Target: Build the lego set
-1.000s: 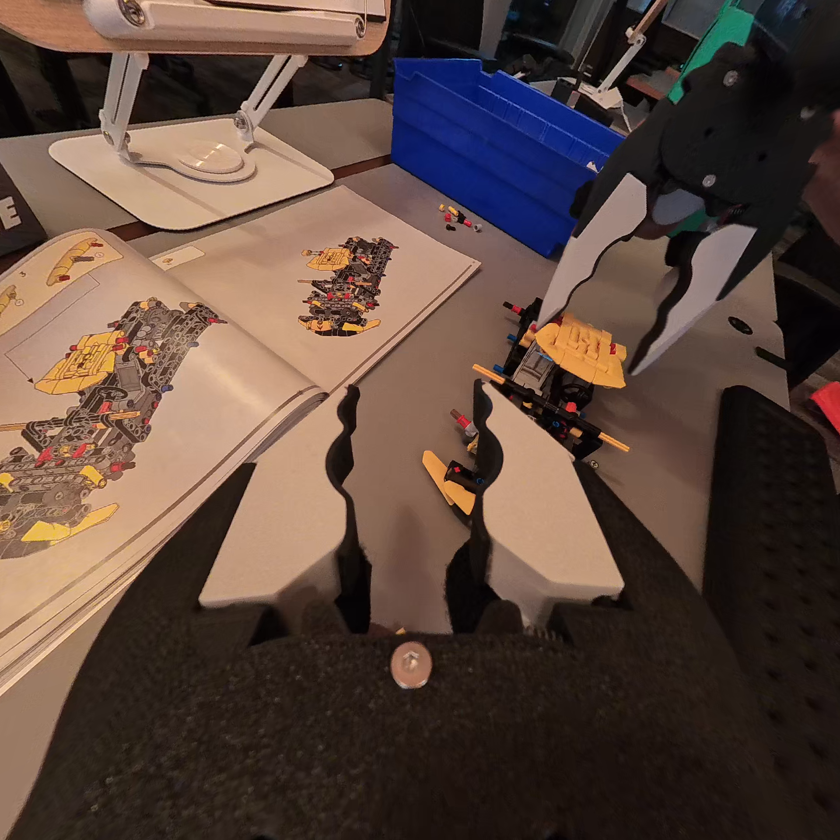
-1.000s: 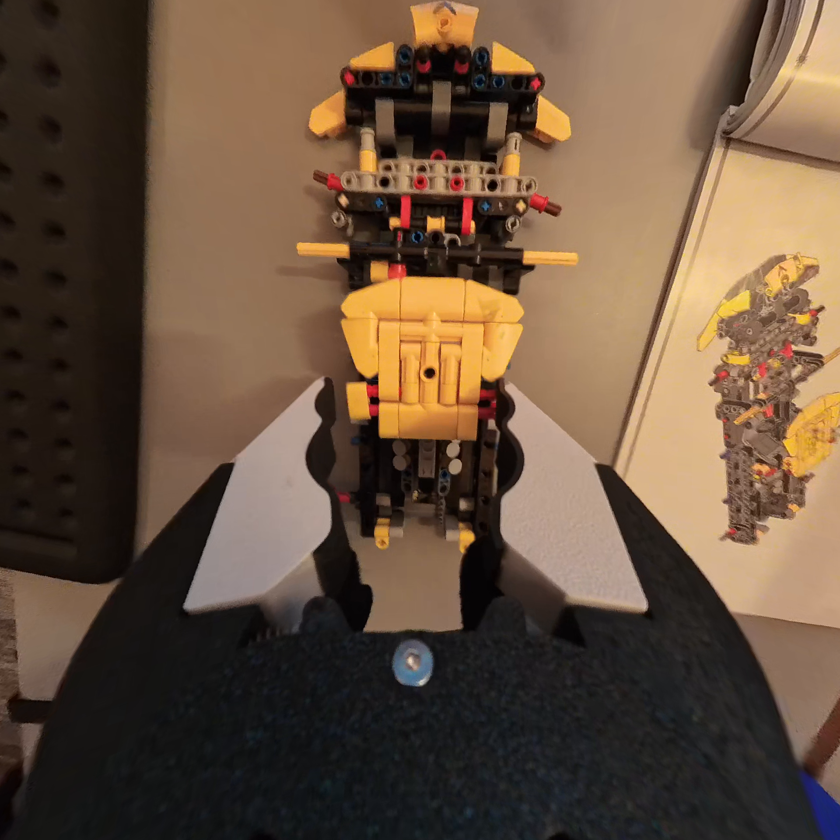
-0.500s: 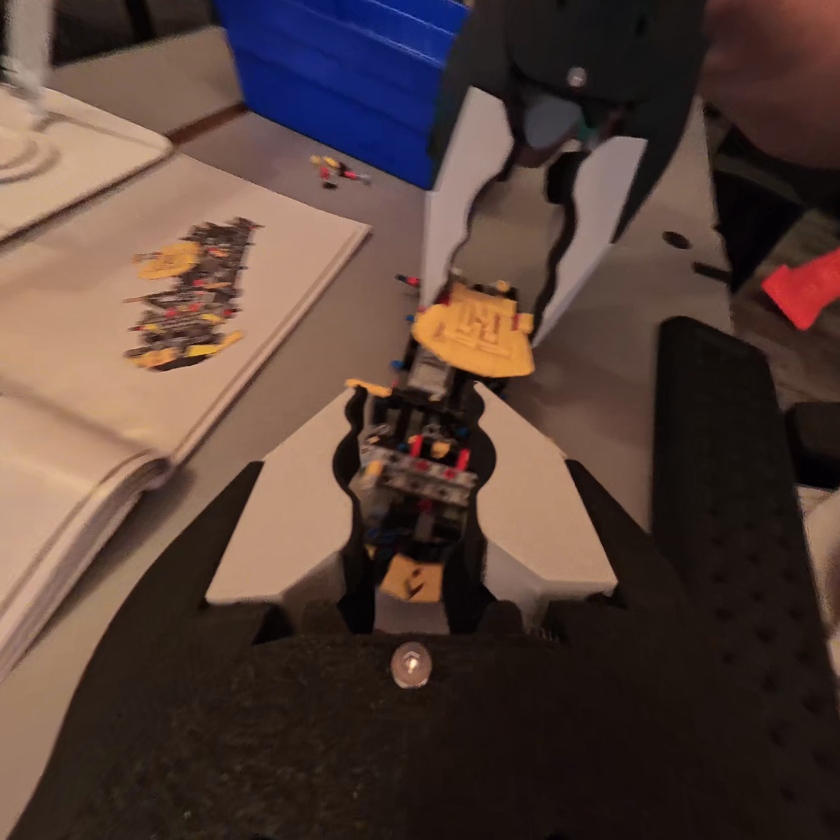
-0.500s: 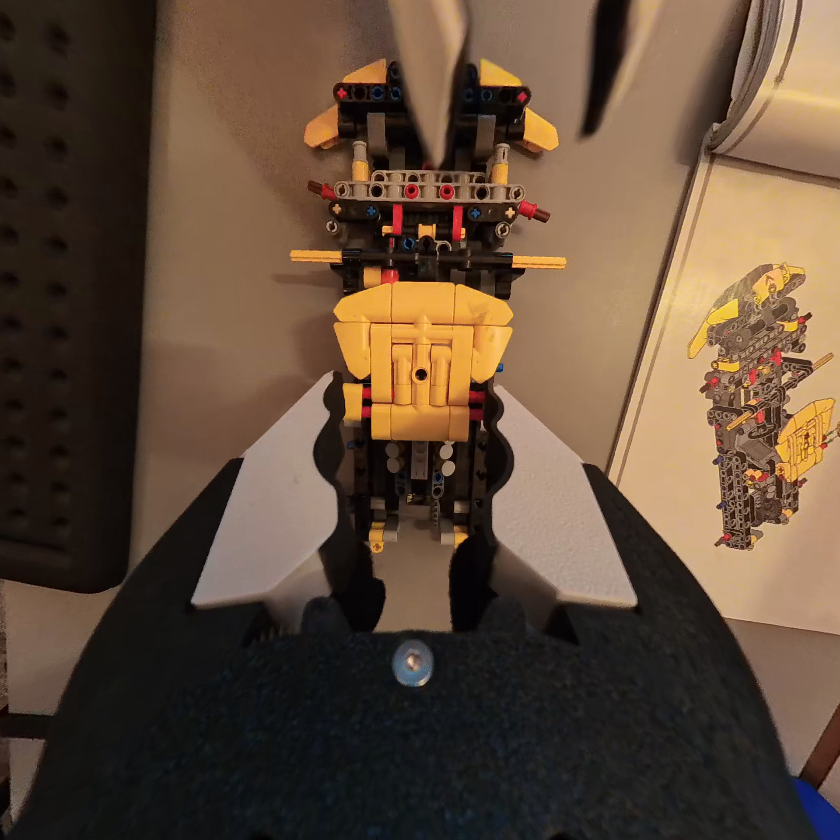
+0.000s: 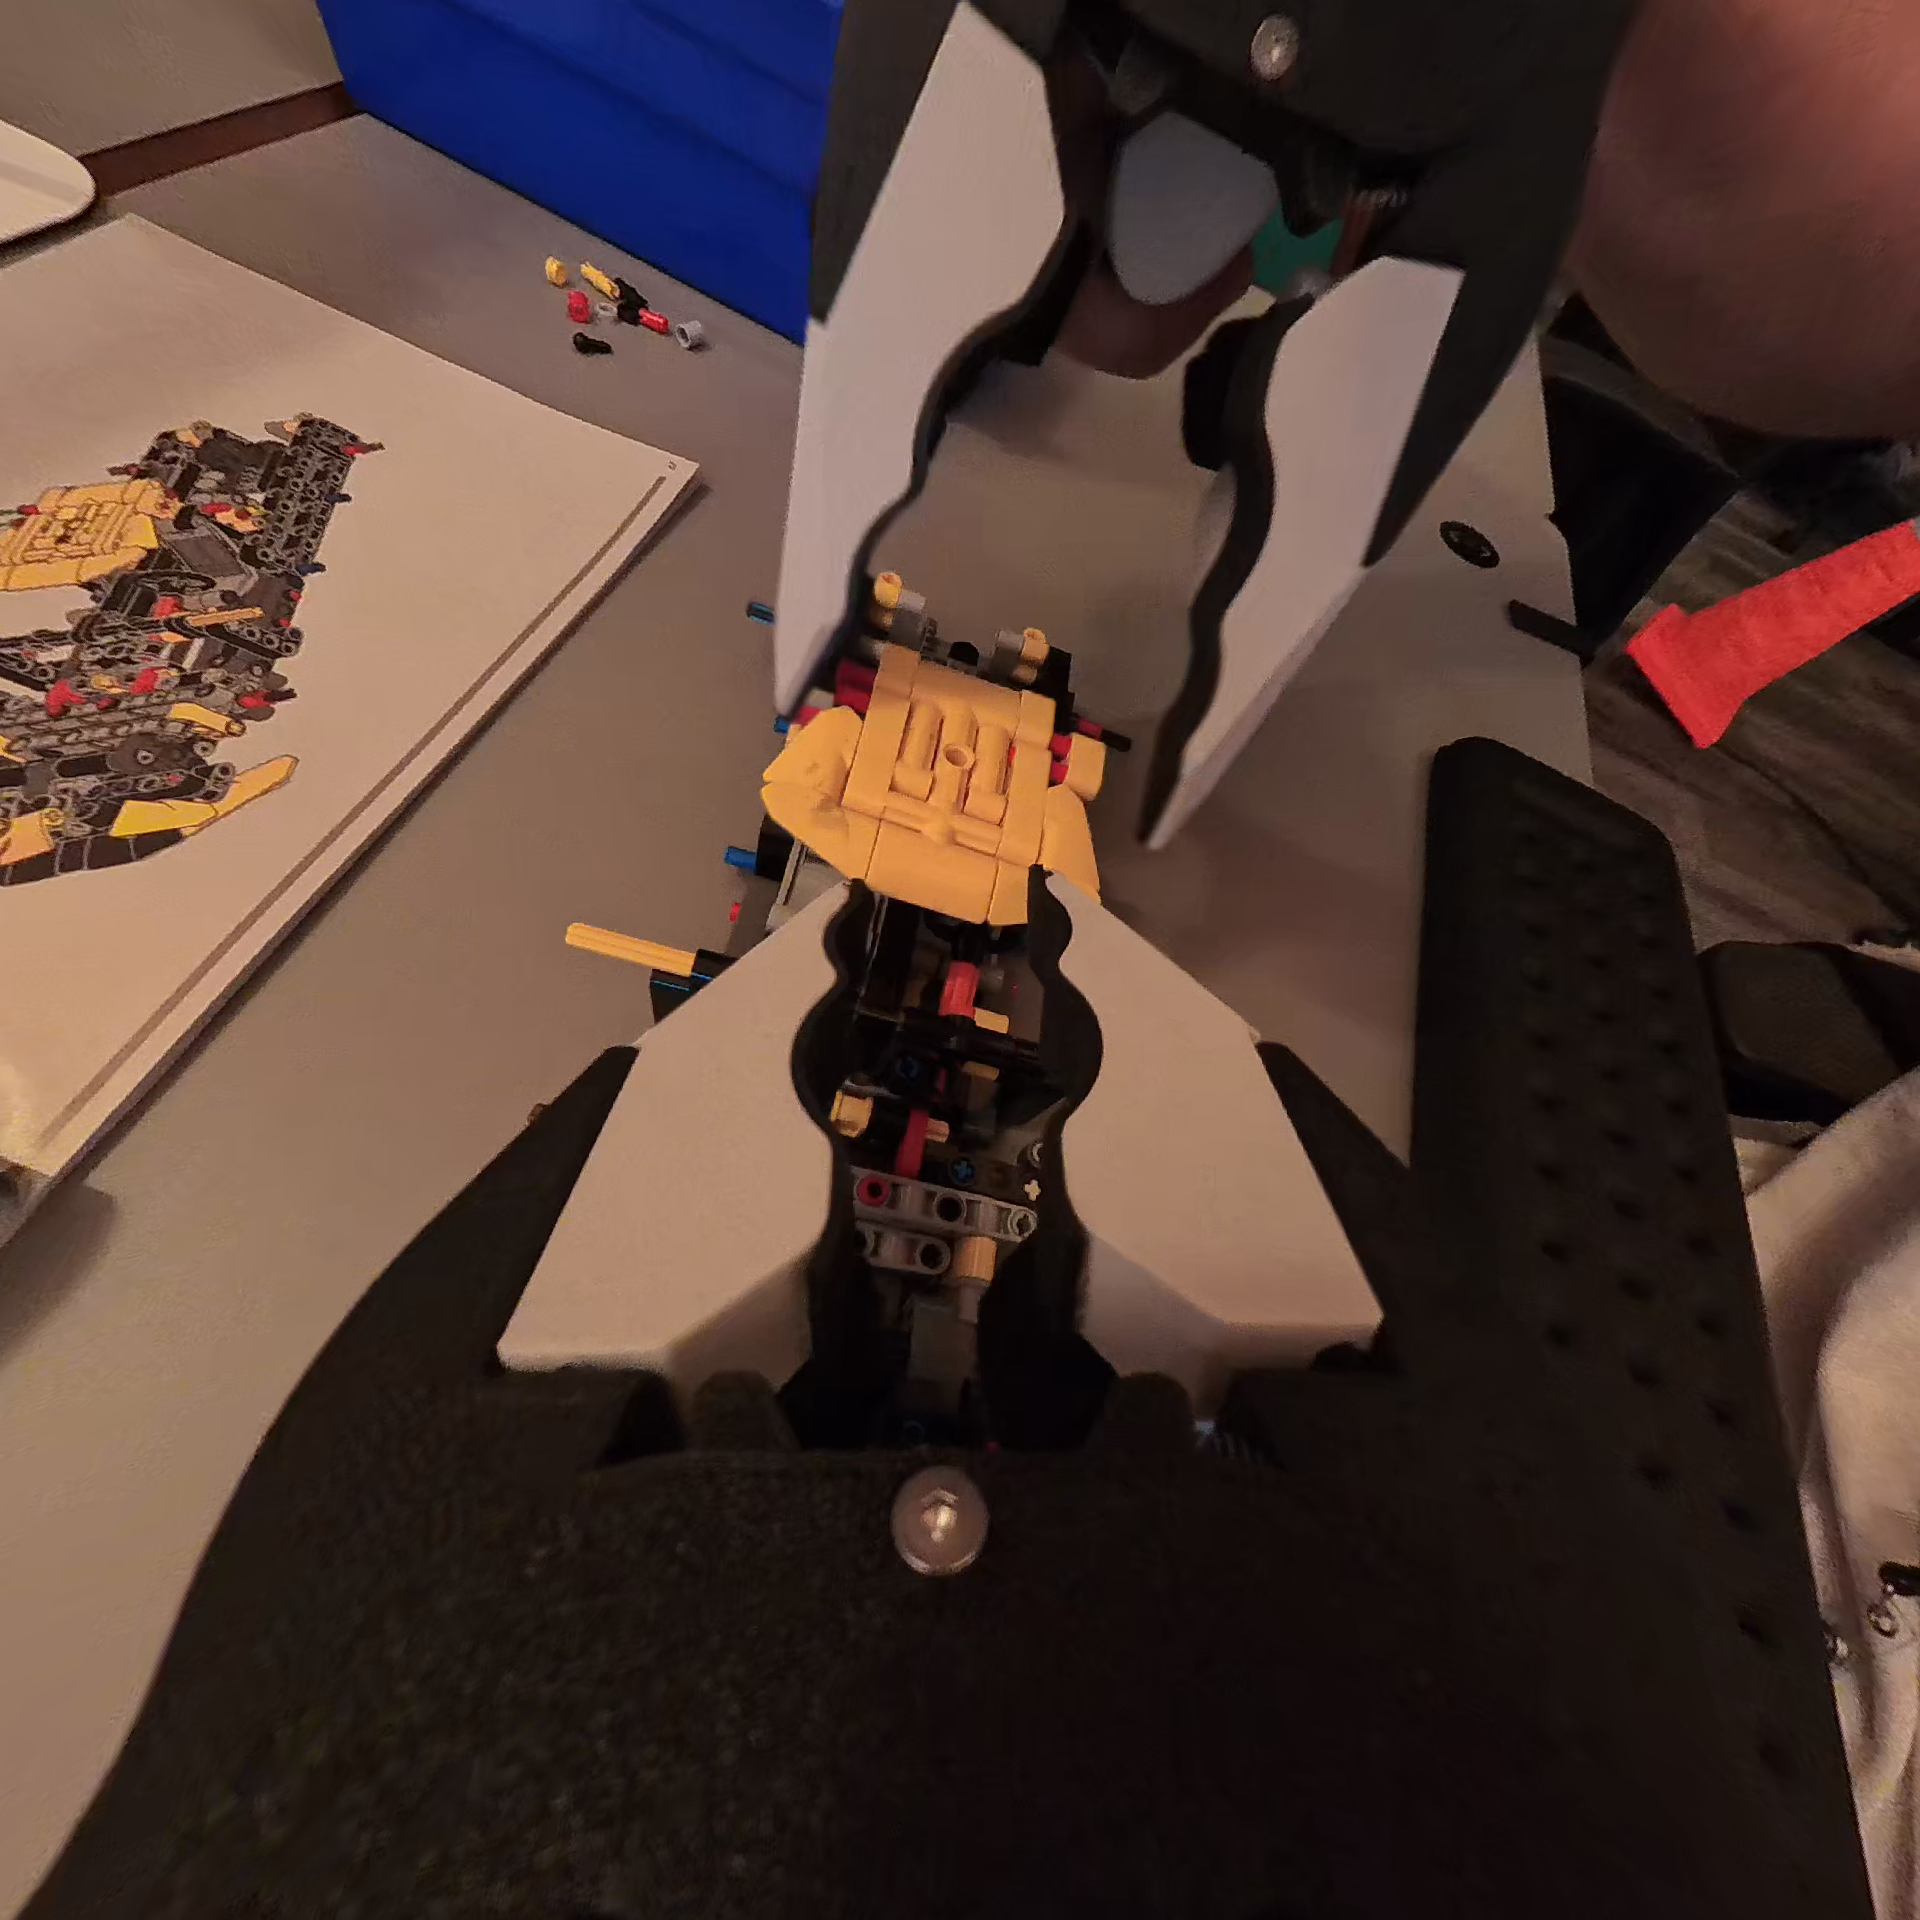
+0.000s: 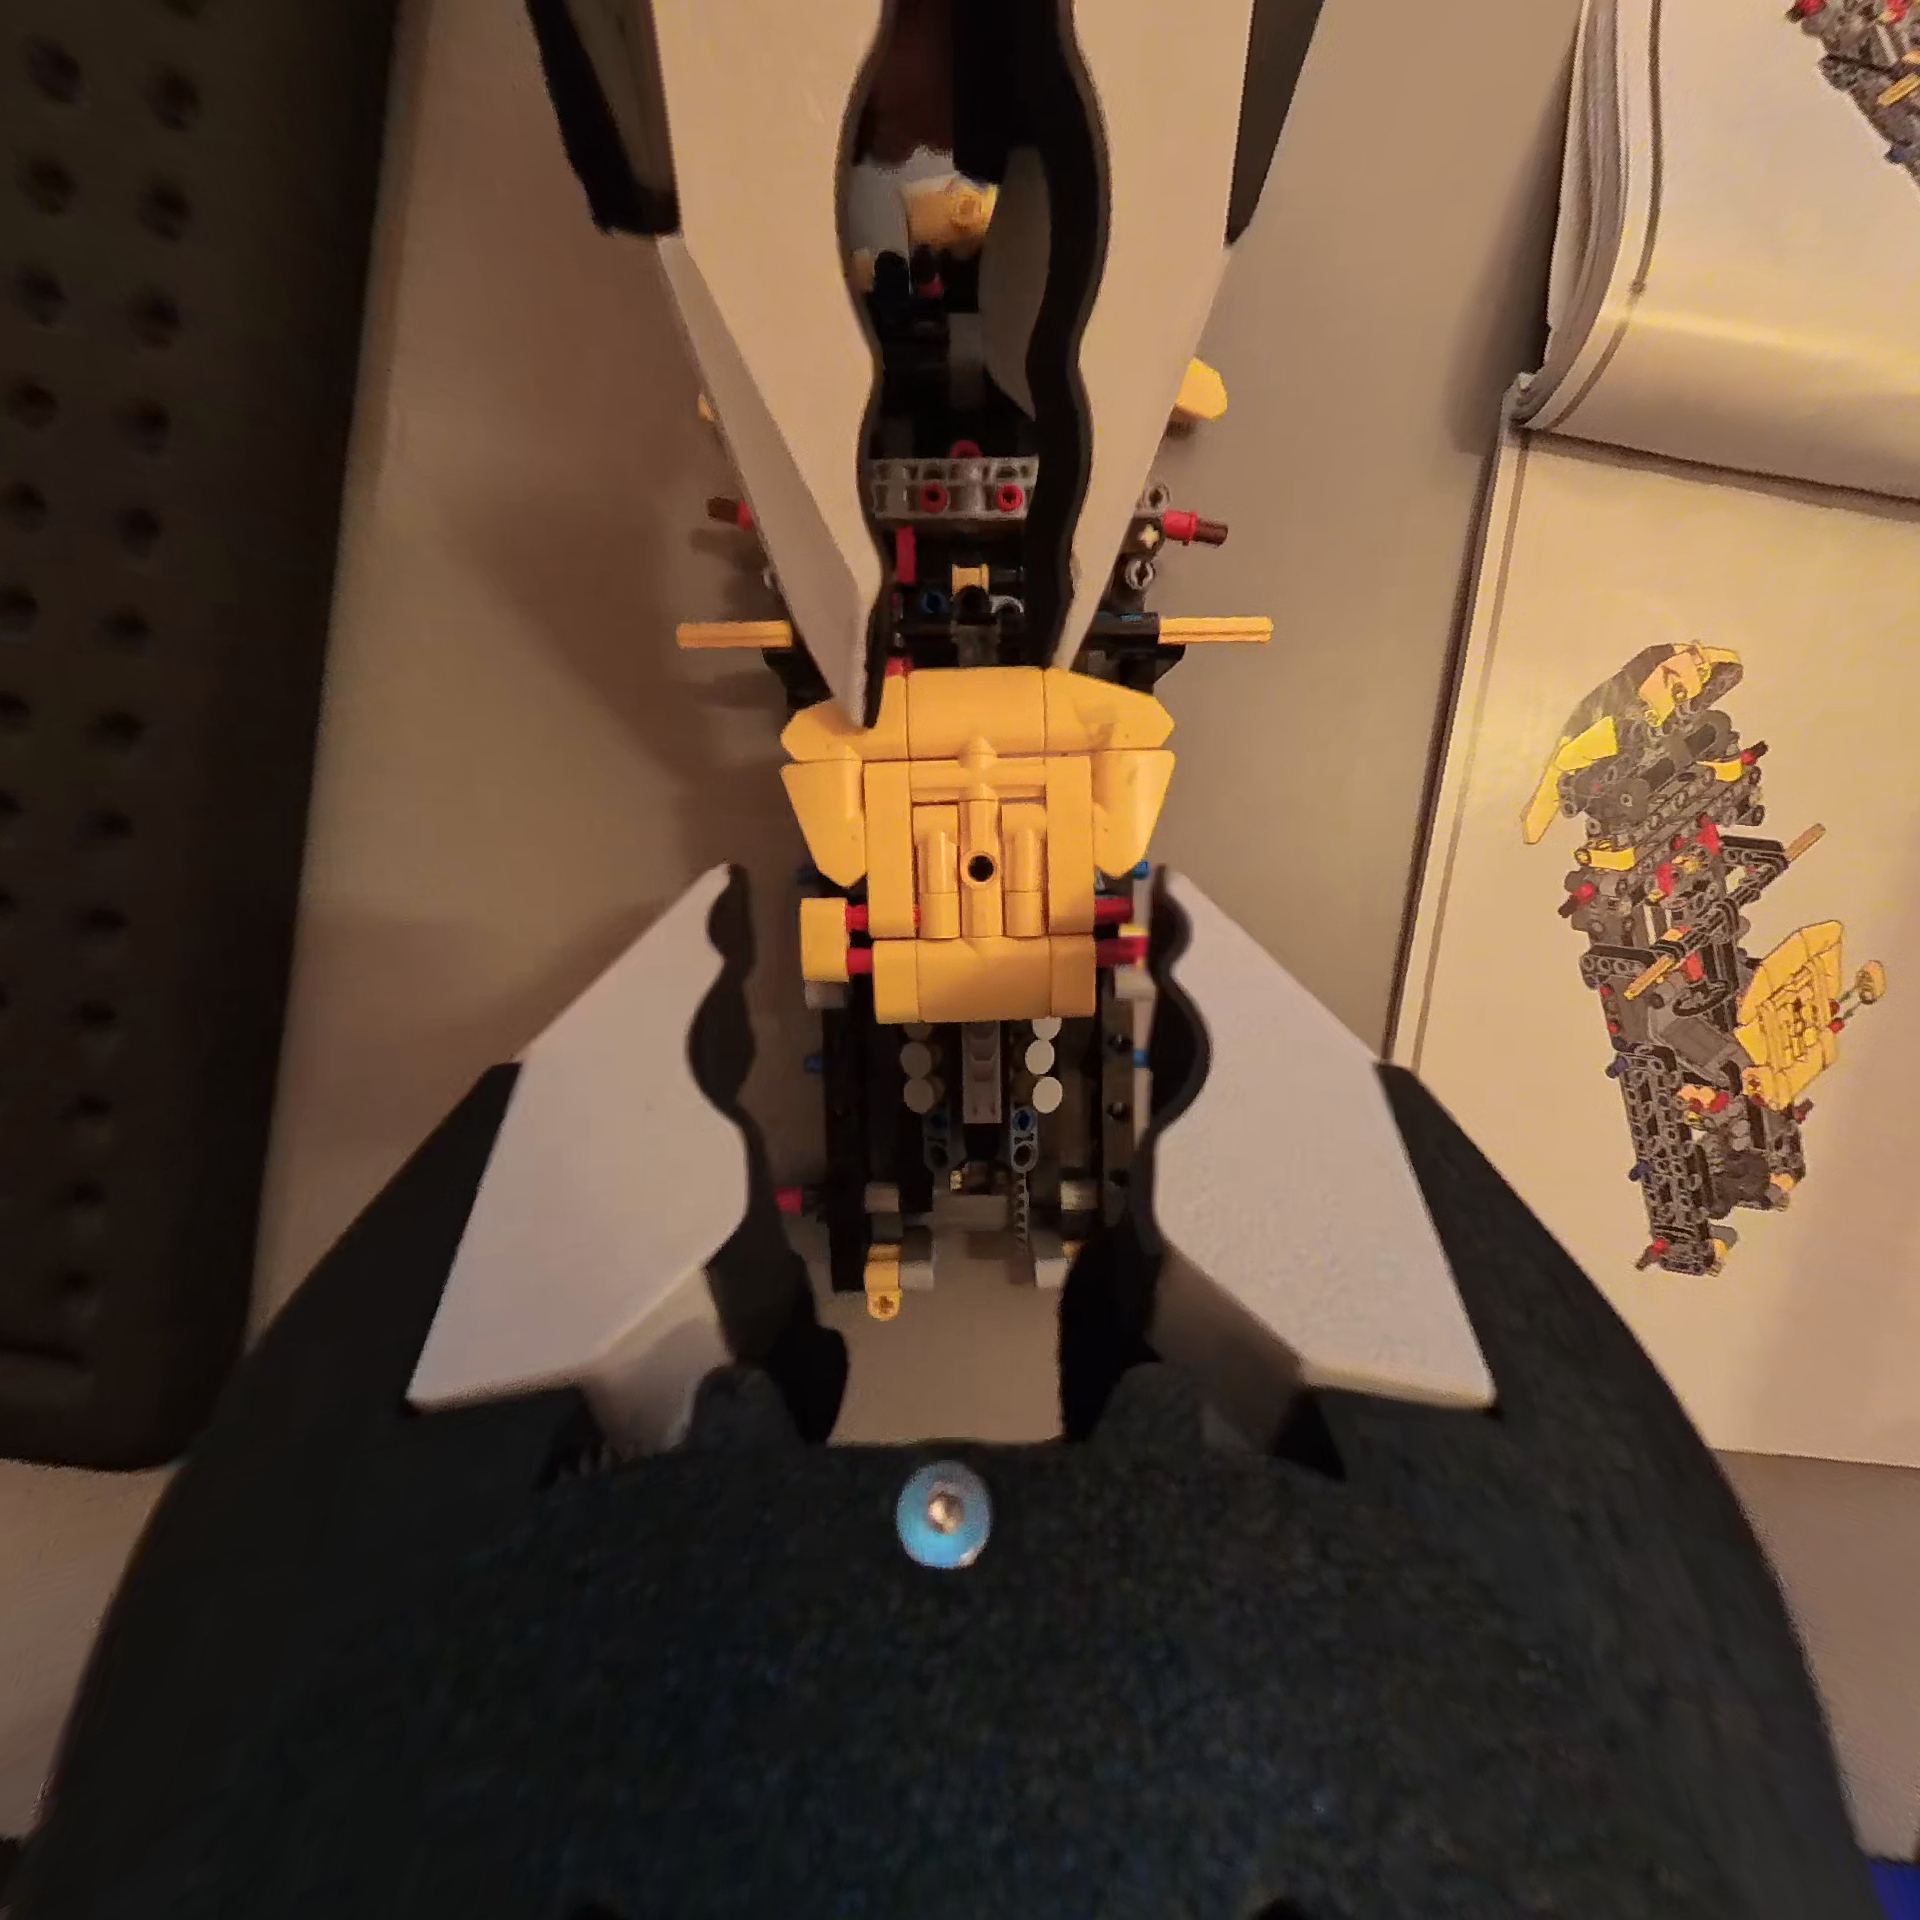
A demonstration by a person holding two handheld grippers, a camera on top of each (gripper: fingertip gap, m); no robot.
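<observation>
The yellow and black lego model (image 5: pixel 935 790) lies on the grey table between both grippers, its yellow hood facing up. My left gripper (image 5: pixel 940 894) has its fingers closed in on the model's black middle section, just behind the hood, covering the ends of the grey beam. It also shows from the front in the right wrist view (image 6: pixel 966 675). My right gripper (image 6: pixel 943 883) is open and straddles the other end of the model (image 6: pixel 977 831), with a gap at its left finger. It shows in the left wrist view (image 5: pixel 977 769) too.
The open instruction booklet (image 5: pixel 312 623) lies left of the model, and shows in the right wrist view (image 6: pixel 1662 727). A blue bin (image 5: pixel 582 104) stands behind, with loose small pieces (image 5: pixel 623 307) before it. A black perforated pad (image 5: pixel 1558 1039) lies close on the right. Left and right tips are no more than a few centimetres apart.
My left gripper swung from the booklet side onto the model and its jaws narrowed around it. My right gripper stayed open at the model's other end.
</observation>
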